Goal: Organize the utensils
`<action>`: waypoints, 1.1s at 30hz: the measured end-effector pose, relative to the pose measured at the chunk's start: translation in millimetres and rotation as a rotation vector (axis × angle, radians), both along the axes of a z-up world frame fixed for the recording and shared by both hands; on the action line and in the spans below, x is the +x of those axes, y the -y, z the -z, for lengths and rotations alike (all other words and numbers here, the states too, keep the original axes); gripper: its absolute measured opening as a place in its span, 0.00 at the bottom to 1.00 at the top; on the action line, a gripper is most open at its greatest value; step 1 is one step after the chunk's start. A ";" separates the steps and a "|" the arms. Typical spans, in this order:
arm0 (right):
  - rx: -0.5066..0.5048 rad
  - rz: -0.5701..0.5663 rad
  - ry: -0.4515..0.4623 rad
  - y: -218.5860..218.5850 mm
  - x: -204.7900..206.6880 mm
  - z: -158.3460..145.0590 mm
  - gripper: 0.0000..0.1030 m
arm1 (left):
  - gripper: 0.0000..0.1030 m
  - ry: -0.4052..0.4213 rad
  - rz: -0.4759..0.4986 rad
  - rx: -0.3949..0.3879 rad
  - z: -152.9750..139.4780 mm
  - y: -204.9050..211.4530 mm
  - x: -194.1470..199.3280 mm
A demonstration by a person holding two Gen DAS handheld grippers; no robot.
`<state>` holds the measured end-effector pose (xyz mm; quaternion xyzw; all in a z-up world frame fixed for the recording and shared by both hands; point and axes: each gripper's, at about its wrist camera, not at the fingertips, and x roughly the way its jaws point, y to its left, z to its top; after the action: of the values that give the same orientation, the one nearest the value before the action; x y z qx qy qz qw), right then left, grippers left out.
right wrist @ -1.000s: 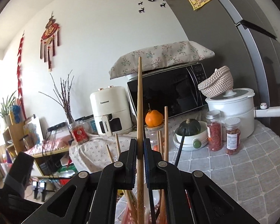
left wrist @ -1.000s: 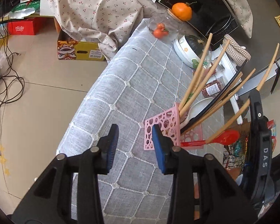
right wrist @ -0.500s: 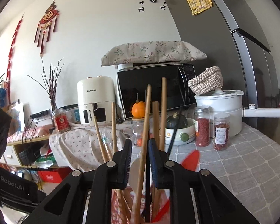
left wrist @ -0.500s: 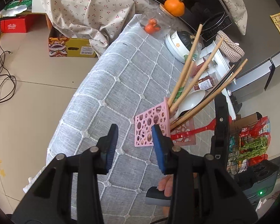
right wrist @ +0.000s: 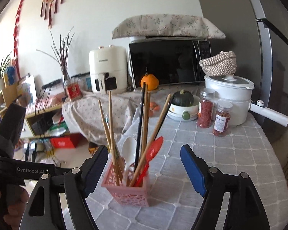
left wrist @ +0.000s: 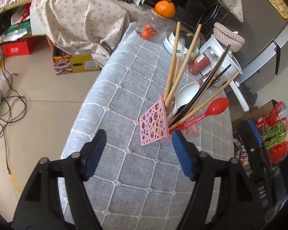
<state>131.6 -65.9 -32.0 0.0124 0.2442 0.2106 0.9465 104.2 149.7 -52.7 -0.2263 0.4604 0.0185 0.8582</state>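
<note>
- The left gripper (left wrist: 138, 153) hangs over the near part of the grey quilted tablecloth (left wrist: 128, 80); its jaws are opening, already wide, with only bare cloth between the blue pads.
- Just beyond its right pad stands the pink perforated utensil holder (left wrist: 153, 123), upright on the cloth and touched by neither pad.
- Out of the holder fan wooden chopsticks (left wrist: 173, 61), a white spoon (left wrist: 186, 94), black chopsticks (left wrist: 211, 80) and a red spoon (left wrist: 216, 106), all leaning toward the right in the left wrist view.
- At the far right of that view the right gripper (right wrist: 144, 169) shows as a dark arm with a blue pad beside the table edge.
- In the right wrist view its jaws are opening too, spread wide to either side of the holder, the pads clear of the utensils and of the holder's walls.
- Behind the holder sit an orange (right wrist: 149, 81), a dark green squash (right wrist: 183, 97) in a white bowl, two jars of red dried goods (right wrist: 205, 111), possibly berries, and a white pot (right wrist: 229, 97) topped by a woven basket (right wrist: 218, 63).
- A microwave (right wrist: 169, 63) and a white air fryer (right wrist: 107, 69) stand along the wall.
</note>
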 end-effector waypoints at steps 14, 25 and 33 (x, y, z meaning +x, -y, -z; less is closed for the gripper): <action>-0.134 -0.091 -0.277 48.0 -53.8 -4.6 0.90 | 0.82 0.006 0.040 0.267 -7.0 53.7 -49.1; -0.124 -0.062 -0.373 69.3 -55.4 -4.3 0.90 | 0.82 0.071 0.099 0.405 -17.3 90.3 -53.8; -0.162 -0.075 -0.355 68.5 -61.6 -6.4 0.90 | 0.82 0.095 0.091 0.414 -18.9 97.5 -56.6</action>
<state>70.0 -134.4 -25.6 -0.0358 0.4236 0.2200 0.8780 47.6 52.2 -33.8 -0.0251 0.4155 0.0632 0.9071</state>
